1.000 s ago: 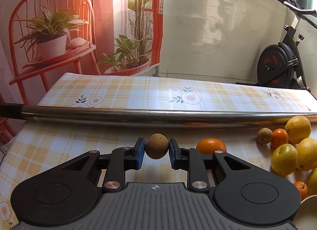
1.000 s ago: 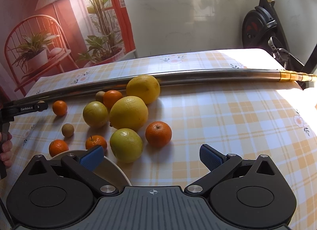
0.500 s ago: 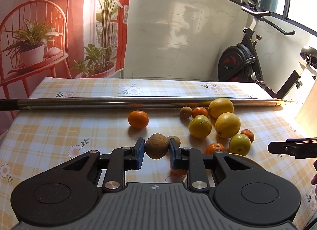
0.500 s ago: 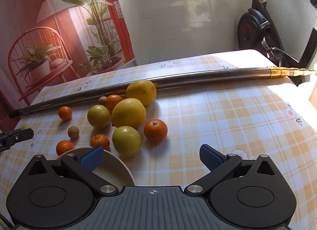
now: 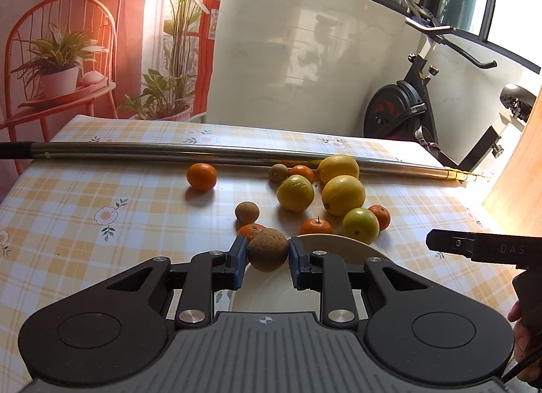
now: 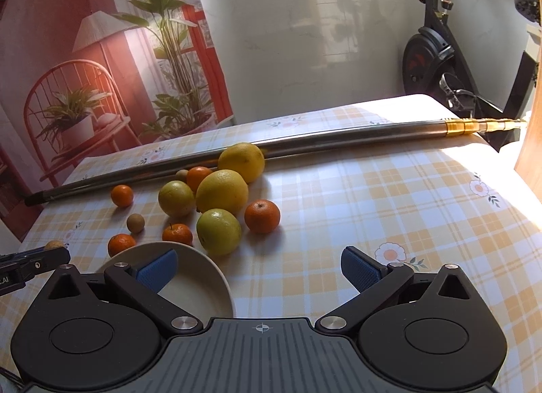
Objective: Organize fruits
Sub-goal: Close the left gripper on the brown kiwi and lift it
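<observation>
glossy metal pole (image 5: 210,151), matt rough brown fruit (image 5: 267,249).

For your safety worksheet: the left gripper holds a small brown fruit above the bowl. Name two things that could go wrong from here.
1. The left gripper pinches the round brown fruit only at its sides; it could slip and roll off the table.
2. The bowl is shallow, with oranges close by its rim; a dropped fruit might bounce out or knock them.

The right gripper (image 6: 259,266) hangs with its jaws wide apart over the desk (image 6: 389,196). A white bowl (image 6: 189,283) lies under its left finger. Just beyond the bowl sit oranges, lemons (image 6: 222,192) and a green fruit (image 6: 219,231).
</observation>
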A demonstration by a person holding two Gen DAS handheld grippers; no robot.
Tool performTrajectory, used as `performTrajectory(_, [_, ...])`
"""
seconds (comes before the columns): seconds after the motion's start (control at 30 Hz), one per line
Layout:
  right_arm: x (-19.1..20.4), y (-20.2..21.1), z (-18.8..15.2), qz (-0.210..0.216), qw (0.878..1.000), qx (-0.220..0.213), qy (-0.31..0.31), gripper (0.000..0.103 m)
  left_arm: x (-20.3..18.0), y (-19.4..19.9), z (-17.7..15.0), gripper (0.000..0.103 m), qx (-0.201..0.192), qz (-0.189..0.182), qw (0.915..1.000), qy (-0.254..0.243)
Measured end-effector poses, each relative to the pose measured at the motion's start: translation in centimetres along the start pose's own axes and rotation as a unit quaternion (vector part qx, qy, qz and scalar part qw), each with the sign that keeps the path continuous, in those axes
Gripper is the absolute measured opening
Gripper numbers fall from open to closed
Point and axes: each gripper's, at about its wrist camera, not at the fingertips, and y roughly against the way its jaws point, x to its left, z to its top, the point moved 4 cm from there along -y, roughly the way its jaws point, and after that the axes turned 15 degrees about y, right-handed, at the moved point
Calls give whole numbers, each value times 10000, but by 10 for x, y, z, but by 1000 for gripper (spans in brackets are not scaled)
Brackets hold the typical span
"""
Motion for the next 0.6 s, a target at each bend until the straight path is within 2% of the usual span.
performTrajectory(0.17, [4, -3, 9, 121, 9995, -155, 243, 92, 2, 3, -1, 28, -60, 8, 10000, 23])
performTrajectory(0.3, [6, -17, 18, 336, 9988, -140, 317, 78, 1, 3, -1, 28, -127, 19, 9999, 14])
performTrajectory(0.37, [8, -27, 21, 447, 9984, -59, 352, 74, 1, 3, -2, 28, -156, 29, 9999, 1])
performTrajectory(0.43, [10, -40, 24, 620, 9974, 68, 363, 62, 0, 3, -3, 28, -162, 29, 9999, -5])
performTrajectory(0.6, [7, -68, 29, 781, 9962, 346, 195, 49, 0, 2, -4, 28, -147, 9, 9999, -33])
